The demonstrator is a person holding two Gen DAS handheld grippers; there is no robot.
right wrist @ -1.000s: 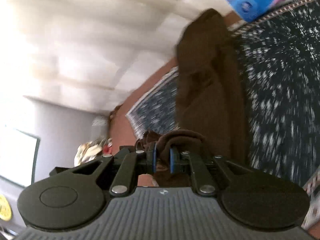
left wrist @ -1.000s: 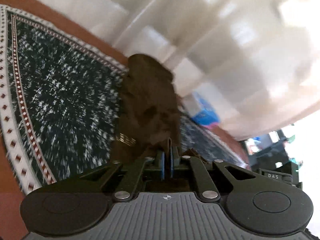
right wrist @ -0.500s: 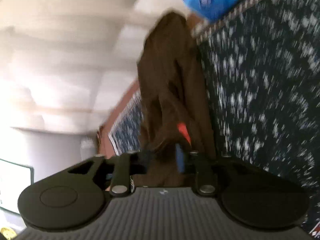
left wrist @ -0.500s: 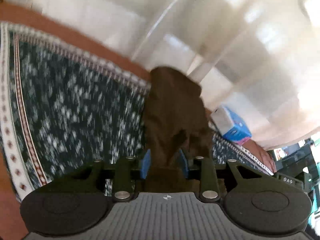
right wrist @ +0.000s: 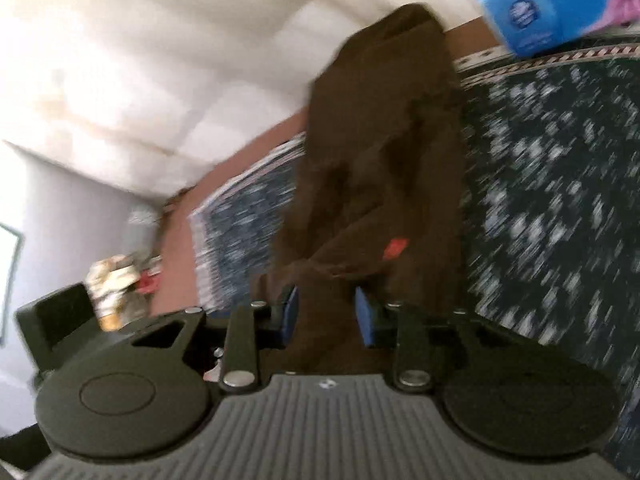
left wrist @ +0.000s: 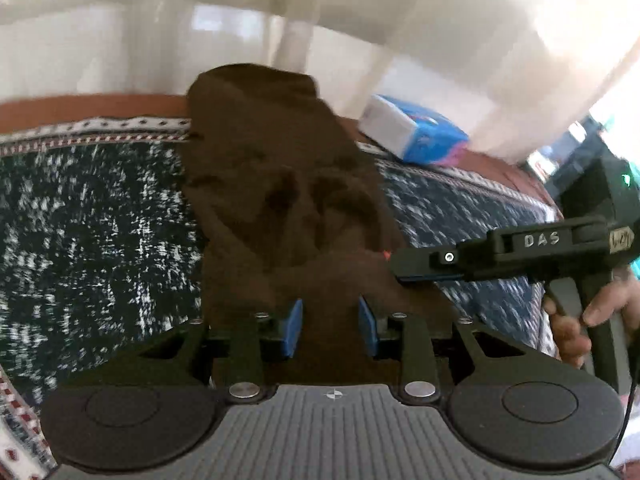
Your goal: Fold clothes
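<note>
- The brown garment (left wrist: pixel 288 184) lies in a long strip across the dark patterned rug (left wrist: pixel 92 216), its near end bunched under my tools.
- My left gripper (left wrist: pixel 330 322) stands part open, cloth between the pads, not visibly pinched.
- My right gripper (right wrist: pixel 325 316) is closing over cloth; grip uncertain.
- Risk: catching one layer only would drag the fold crooked towards the tissue box (right wrist: pixel 560 4).

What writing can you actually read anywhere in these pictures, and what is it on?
"DAS": raised letters on the side of the black right gripper, seen from the left camera.
A small handwritten sticker at the rear end of that same tool: too blurred to read.
Blue tissue box: a round logo and print beside a pink flower, too blurred to read.
Red tag on the brown garment: no legible writing.
</note>
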